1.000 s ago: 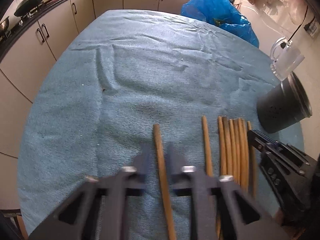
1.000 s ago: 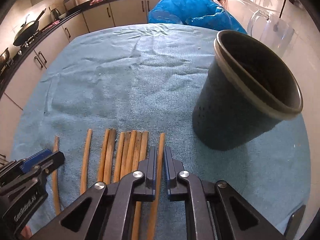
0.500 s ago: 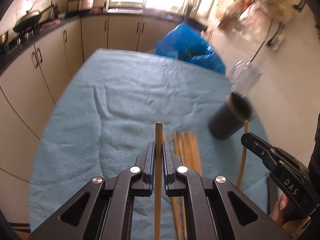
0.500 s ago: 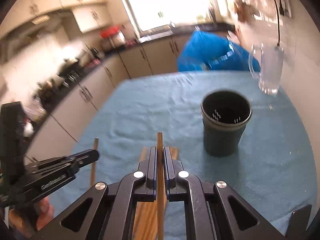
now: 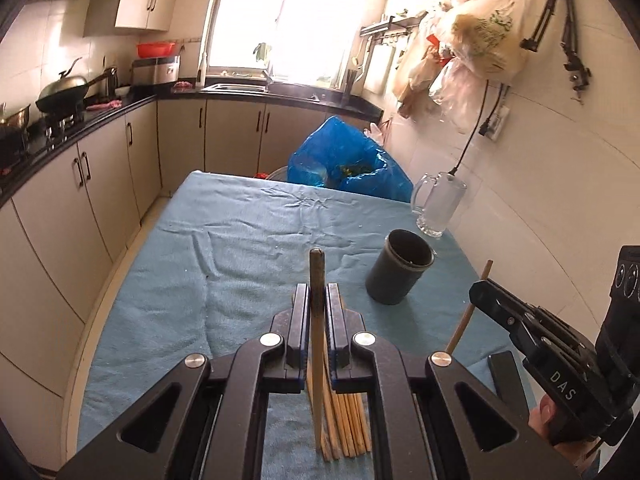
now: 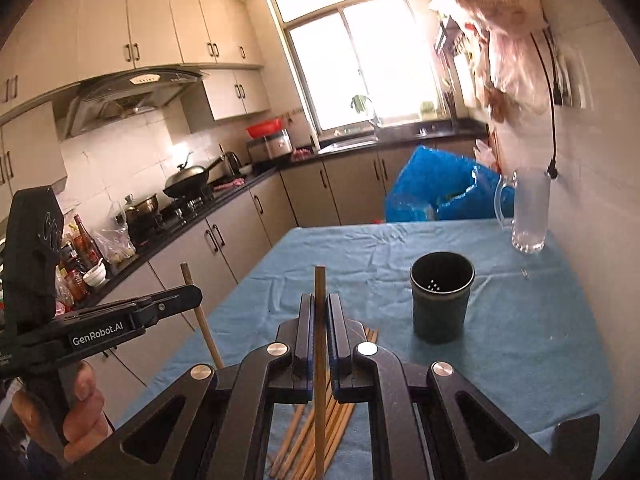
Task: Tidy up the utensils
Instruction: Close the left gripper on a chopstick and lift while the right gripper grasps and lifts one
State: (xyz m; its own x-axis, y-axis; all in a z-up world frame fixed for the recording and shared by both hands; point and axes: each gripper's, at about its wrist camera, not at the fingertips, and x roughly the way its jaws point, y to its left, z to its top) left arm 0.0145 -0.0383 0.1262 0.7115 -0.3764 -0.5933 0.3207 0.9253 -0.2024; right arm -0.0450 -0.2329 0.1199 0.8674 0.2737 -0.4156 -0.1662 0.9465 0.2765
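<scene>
Chopstick (image 5: 317, 280) clamped in left gripper (image 5: 318, 300), "DAS" on right gripper (image 5: 486, 294)

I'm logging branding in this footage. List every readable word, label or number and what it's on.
"DAS" – on the right gripper, side of its body, left wrist view.
"GenRobot.AI" – on the left gripper, side of its body, right wrist view.
Green print on the hanging bag – too blurred to read.
Bottle labels on the counter – too small to read.
Nothing readable on the cup or chopsticks.
</scene>
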